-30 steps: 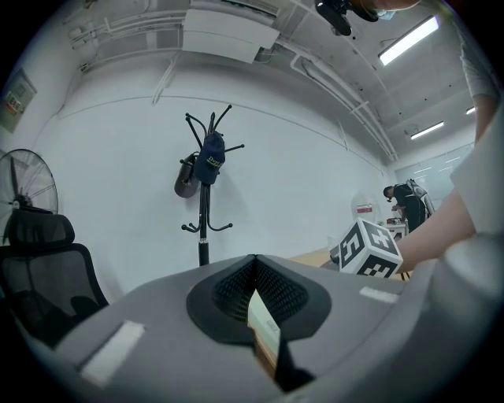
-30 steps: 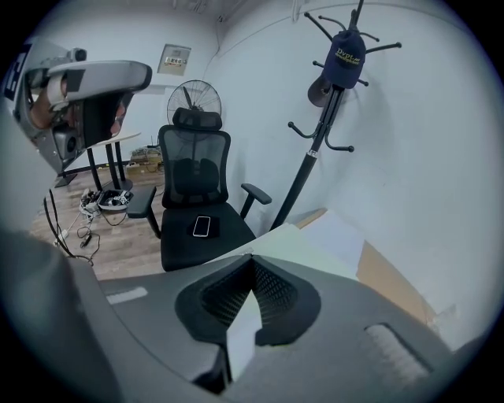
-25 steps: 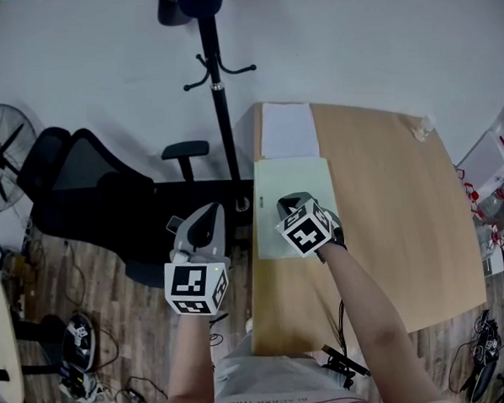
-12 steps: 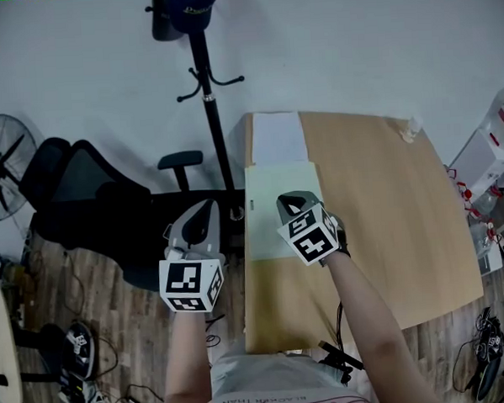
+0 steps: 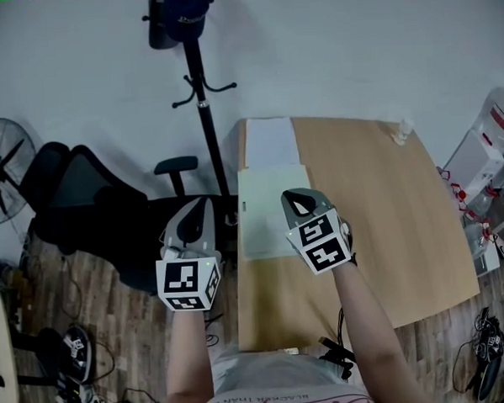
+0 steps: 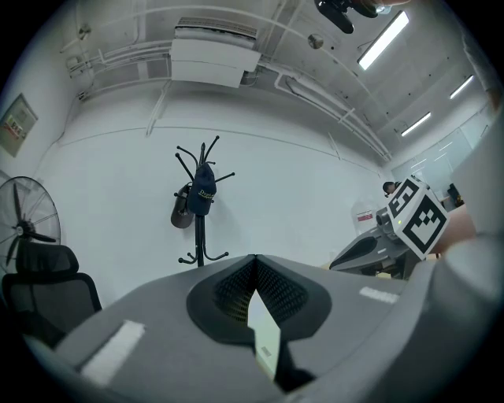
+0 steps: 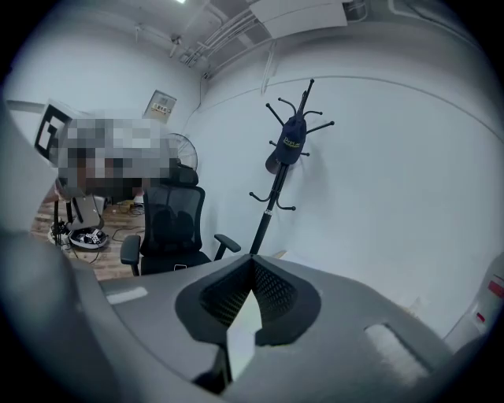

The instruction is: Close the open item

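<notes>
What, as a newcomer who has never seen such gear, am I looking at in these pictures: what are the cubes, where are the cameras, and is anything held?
A person, not a robot, carries two hand-held two-jaw grippers: the left gripper and the right gripper. The patterned cubes are parts of them. The head view looks down from the person's head; each gripper view looks along its jaws toward the wall. On the table lie a pale green flat item and, beyond it, a white sheet. Both grippers' jaws are closed, tips together, holding nothing.

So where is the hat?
In the head view, the hat hangs on top of the coat stand against the wall, just left of the table.
</notes>
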Demonstrator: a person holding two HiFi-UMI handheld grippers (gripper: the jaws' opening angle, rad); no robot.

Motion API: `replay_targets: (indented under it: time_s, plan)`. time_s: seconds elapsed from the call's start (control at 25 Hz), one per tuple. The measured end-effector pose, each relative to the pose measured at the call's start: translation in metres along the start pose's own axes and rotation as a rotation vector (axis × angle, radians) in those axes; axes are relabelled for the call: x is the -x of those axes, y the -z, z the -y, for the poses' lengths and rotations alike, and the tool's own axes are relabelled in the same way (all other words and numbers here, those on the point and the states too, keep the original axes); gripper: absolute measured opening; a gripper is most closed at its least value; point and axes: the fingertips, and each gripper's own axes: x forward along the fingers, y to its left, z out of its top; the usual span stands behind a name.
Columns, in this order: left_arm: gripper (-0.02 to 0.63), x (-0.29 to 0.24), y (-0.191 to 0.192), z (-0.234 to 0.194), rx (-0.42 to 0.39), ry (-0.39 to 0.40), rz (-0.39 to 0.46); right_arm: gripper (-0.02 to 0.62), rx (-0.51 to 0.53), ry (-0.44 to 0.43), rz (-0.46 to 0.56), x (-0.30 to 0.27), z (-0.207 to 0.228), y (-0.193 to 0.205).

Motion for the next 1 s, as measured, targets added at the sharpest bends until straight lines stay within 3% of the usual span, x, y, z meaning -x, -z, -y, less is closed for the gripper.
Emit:
replay_targets:
  time_s: [0.76, 1.0]
  plan:
    - [0.017, 0.01, -0.022, 0.015, 0.027, -0.054, 0.064, 0.002, -0.145, 0.137, 0.202, 0.089, 0.047, -0.008]
    - [0.017, 0.01, -0.039, 0.019, -0.017, -0.057, 0.092, 0.002, -0.139, 0.184, 0.246, 0.116, 0.063, -0.011]
